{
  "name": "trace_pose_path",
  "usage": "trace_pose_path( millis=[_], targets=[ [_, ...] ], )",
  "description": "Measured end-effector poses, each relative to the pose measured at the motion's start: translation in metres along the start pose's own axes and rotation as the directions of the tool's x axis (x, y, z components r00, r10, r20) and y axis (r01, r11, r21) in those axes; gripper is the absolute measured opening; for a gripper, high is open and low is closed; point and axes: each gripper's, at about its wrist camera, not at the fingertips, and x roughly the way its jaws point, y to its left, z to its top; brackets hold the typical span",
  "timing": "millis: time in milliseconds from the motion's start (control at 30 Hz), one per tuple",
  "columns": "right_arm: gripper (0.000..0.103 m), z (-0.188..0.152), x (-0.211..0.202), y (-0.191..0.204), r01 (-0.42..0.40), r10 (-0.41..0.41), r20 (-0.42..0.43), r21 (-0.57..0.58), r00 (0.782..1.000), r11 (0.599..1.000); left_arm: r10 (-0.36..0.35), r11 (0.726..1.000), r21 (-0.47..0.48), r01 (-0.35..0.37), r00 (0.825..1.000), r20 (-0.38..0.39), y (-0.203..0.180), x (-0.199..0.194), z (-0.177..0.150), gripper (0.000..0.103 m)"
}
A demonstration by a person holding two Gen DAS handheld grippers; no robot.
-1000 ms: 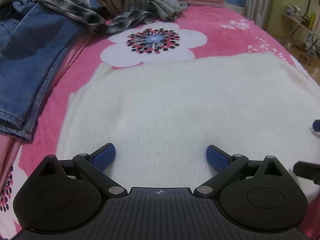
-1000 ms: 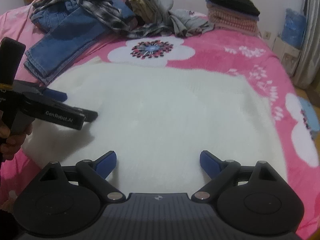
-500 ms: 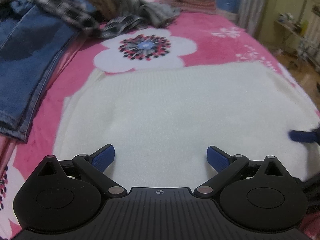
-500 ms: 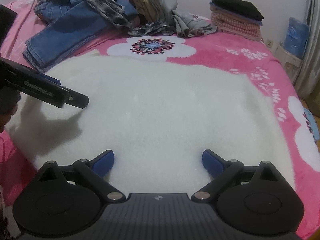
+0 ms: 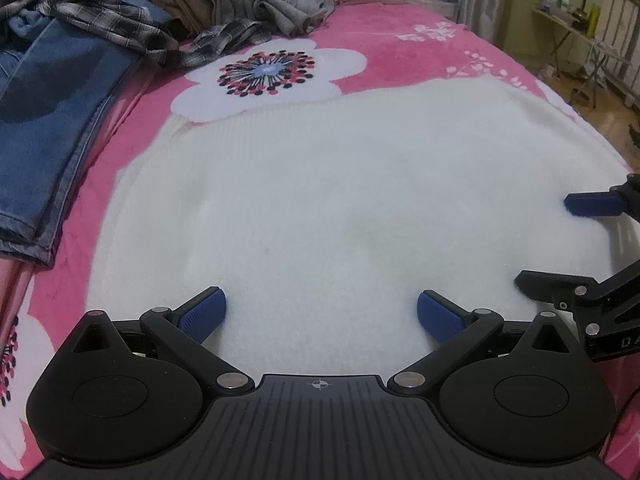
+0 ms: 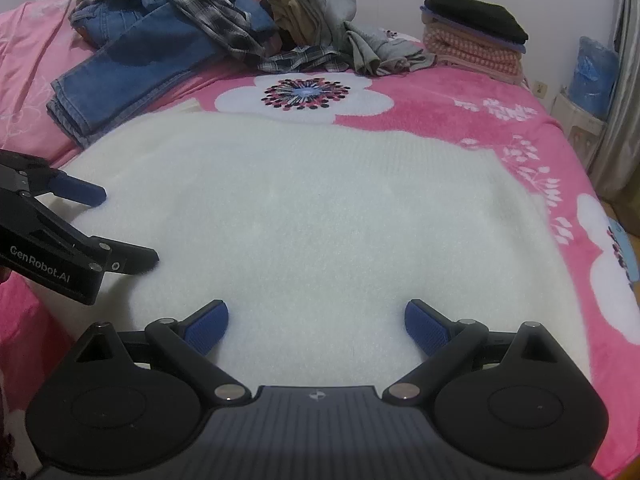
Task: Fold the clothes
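White sweater (image 5: pixel 340 200) flat on pink bed (image 5: pixel 400 64), left tongs (image 5: pixel 320 316) and right tongs (image 6: pixel 316 320) released above its near edge; jeans (image 5: pixel 44 120) far left

Home bedroom: pink floral bedspread (image 6: pixel 440 104), clothes pile (image 6: pixel 224 28) on bed.

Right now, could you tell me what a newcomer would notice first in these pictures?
A big white sweater lies spread flat across the pink flowered blanket, filling the middle. Both grippers, left and right, hover over its near edge with jaws open. Behind lie jeans and folded clothes.
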Motion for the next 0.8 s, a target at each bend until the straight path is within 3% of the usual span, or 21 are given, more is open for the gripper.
trace_pose_path(
  millis=[800],
  targets=[
    [0.097, 0.008, -0.003, -0.008, 0.023, -0.023, -0.022, 0.001, 0.999, 1.000, 0.003, 1.000, -0.007, -0.003, 1.000, -0.003, 0.001, 0.000, 0.000, 0.103]
  ],
)
